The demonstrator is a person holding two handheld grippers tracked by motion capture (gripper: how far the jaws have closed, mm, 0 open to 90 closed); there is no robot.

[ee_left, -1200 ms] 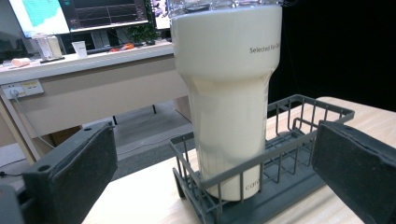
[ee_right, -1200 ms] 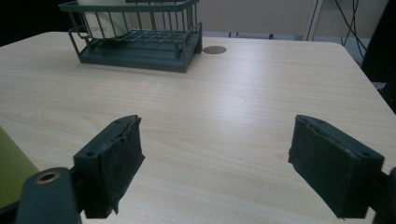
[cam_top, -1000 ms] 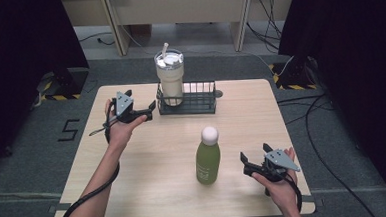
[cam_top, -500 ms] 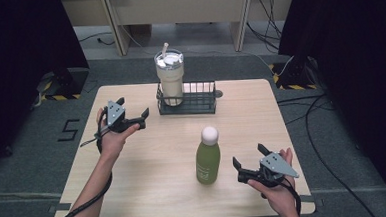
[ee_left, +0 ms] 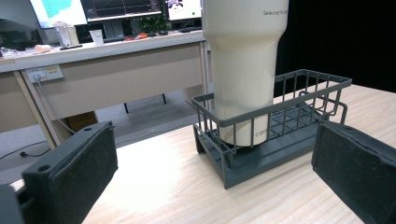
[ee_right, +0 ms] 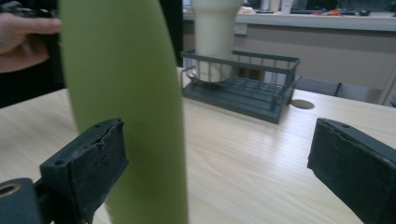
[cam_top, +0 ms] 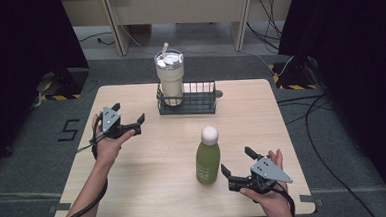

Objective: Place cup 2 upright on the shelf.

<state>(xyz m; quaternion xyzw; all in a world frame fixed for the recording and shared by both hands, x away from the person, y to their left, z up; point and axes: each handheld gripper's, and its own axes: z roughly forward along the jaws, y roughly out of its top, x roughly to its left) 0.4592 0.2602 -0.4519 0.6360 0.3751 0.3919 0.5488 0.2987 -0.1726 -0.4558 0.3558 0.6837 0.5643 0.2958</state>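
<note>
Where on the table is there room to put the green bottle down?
Bare wood lies between the left gripper and the green bottle, and along the table right of the wire basket. The basket's right half looks free too. It is crowded at the basket's left end, where the cream tumbler stands, and by the right gripper.

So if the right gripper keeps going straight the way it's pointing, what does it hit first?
Most likely the green bottle. It stands just ahead of the open right gripper, close by one jaw and off-centre, so that jaw may clip it.
</note>
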